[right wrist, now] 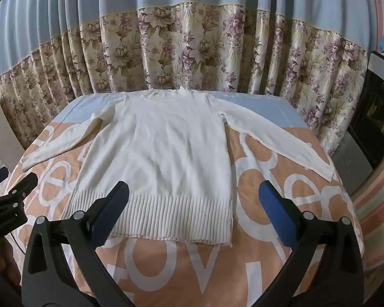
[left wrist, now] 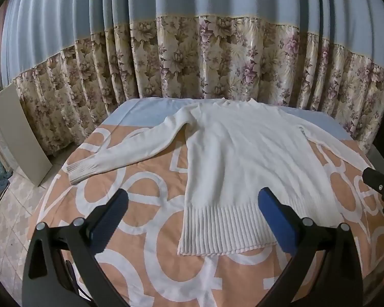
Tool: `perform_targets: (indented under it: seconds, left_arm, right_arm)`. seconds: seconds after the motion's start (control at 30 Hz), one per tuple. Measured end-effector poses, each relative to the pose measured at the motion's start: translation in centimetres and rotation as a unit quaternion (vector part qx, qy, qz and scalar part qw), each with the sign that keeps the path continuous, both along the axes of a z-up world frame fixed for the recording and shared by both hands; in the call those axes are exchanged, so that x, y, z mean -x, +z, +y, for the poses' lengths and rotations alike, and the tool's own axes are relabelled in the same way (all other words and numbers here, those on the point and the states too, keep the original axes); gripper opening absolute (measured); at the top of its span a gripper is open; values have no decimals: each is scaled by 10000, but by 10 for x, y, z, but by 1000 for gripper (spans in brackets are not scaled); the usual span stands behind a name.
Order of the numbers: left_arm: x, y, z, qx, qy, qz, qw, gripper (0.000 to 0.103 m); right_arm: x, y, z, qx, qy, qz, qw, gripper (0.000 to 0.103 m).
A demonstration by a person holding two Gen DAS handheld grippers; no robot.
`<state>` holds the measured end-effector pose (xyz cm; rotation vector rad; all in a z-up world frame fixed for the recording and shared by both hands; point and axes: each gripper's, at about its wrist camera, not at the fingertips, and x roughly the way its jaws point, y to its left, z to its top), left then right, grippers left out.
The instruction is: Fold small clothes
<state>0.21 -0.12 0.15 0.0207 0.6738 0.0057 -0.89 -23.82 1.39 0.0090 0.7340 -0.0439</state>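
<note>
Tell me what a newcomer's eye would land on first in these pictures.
First the white sweater, spread flat in the middle of the bed with both sleeves out and its ribbed hem nearest the cameras. Under it lies the peach bedcover with big white letters, and behind the bed hangs a blue and floral curtain. Both grippers, left and right, are open above the hem.

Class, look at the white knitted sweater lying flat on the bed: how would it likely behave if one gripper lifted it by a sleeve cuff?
The sweater is probably floppy: its sleeves lie limp and creased. Lifted by one cuff, it would likely sag, the body trailing. The ribbed knit probably grips the pads rather than slipping.
</note>
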Motion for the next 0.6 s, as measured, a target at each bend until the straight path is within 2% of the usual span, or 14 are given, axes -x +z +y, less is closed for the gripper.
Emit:
perform_targets:
  seconds: [0.6]
  left_arm:
    - [1,7,1,71,71,-43,9999,101]
  right_arm:
    - [0,-1,-2,9,-28,-12,10000,100]
